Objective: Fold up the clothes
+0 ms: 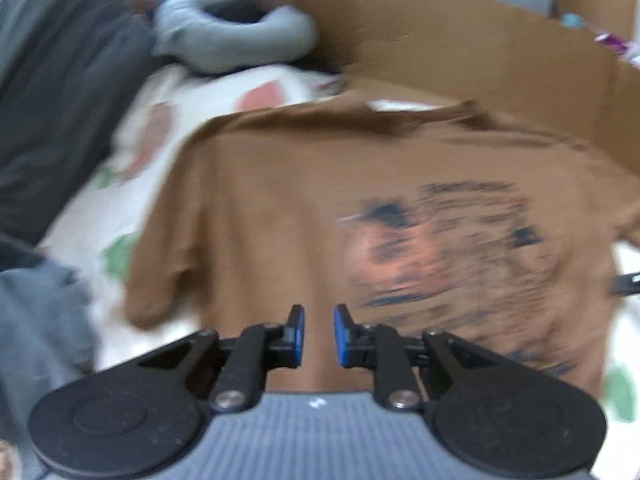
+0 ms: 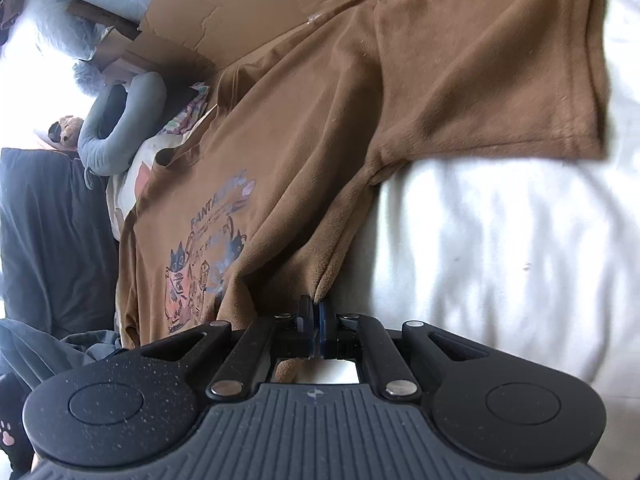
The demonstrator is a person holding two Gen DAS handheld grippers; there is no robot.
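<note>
Shirt (image 2: 304, 128) lies printed side up on the bed (image 2: 500, 240); right tongs (image 2: 315, 312) pinch its edge, left tongs (image 1: 319, 330) hover narrowly parted.

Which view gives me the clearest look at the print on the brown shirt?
The right wrist view: the print is sharp there, with lettering and cartoon figures legible on the shirt. The left wrist view shows the same print larger but smeared by motion blur, unreadable.
</note>
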